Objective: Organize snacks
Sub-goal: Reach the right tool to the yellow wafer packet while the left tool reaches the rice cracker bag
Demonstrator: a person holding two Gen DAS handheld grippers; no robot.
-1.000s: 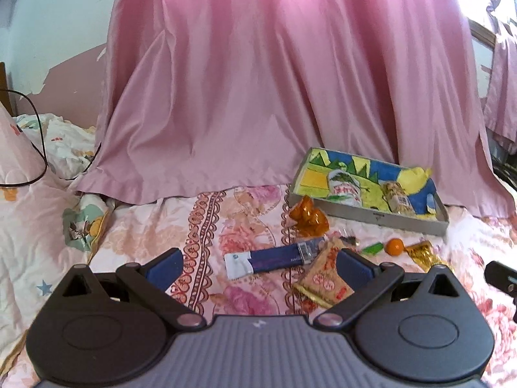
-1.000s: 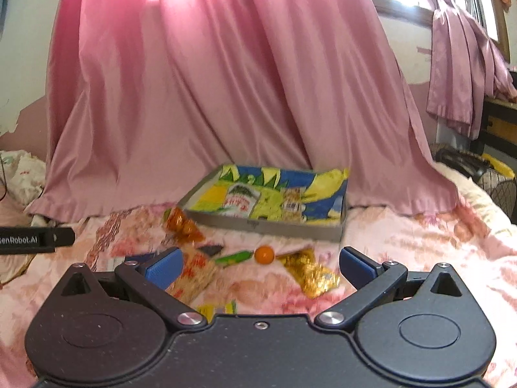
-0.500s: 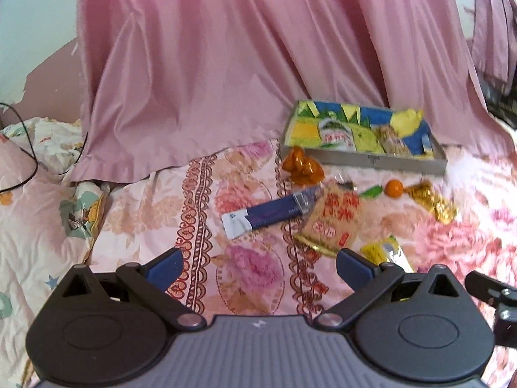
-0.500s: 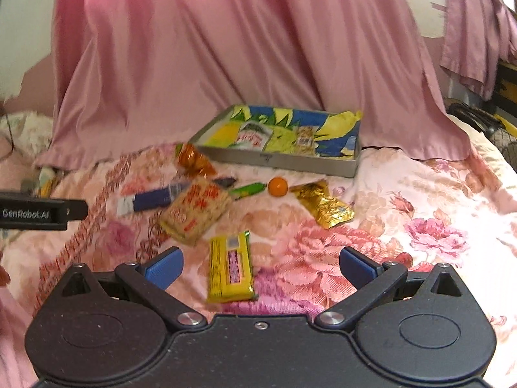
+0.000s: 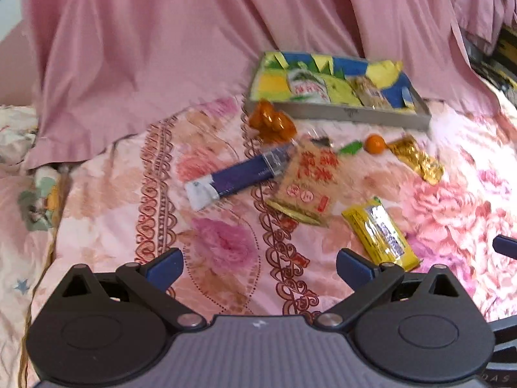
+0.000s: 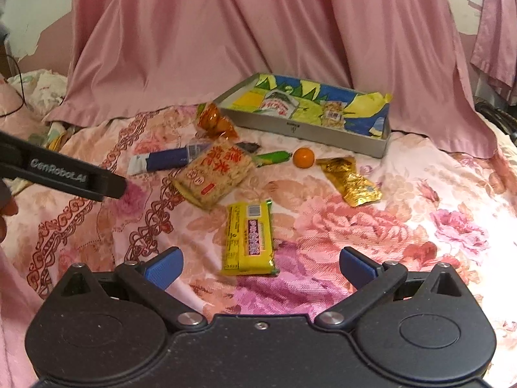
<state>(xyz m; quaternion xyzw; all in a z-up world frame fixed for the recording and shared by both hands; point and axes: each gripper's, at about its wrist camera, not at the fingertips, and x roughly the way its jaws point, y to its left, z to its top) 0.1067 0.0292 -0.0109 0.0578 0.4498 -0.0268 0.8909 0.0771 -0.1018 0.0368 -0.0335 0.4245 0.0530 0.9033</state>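
Snacks lie scattered on a floral bedspread before a grey tray (image 6: 339, 135) (image 5: 371, 119) that holds a couple of packets. In front of my right gripper (image 6: 260, 263), which is open and empty, lies a yellow bar (image 6: 248, 237) (image 5: 379, 234). Beyond it are a tan cracker pack (image 6: 215, 171) (image 5: 307, 182), a blue tube packet (image 6: 161, 161) (image 5: 237, 176), an orange wrapper (image 6: 215, 123) (image 5: 271, 123), a small orange ball (image 6: 303, 157) (image 5: 374, 144), a green candy (image 6: 271, 157) and a gold pouch (image 6: 350, 179) (image 5: 416, 160). My left gripper (image 5: 260, 266) is open over bare bedspread, short of the snacks.
A pink curtain (image 6: 242, 32) hangs down behind the tray. The left gripper's black finger (image 6: 64, 174) reaches in from the left of the right wrist view. Rumpled bedding (image 5: 22, 194) lies at the far left.
Both grippers have tilted down and moved forward over the bed, so the snacks now appear larger and closer. The yellow bar has come into view. Both stayed open.
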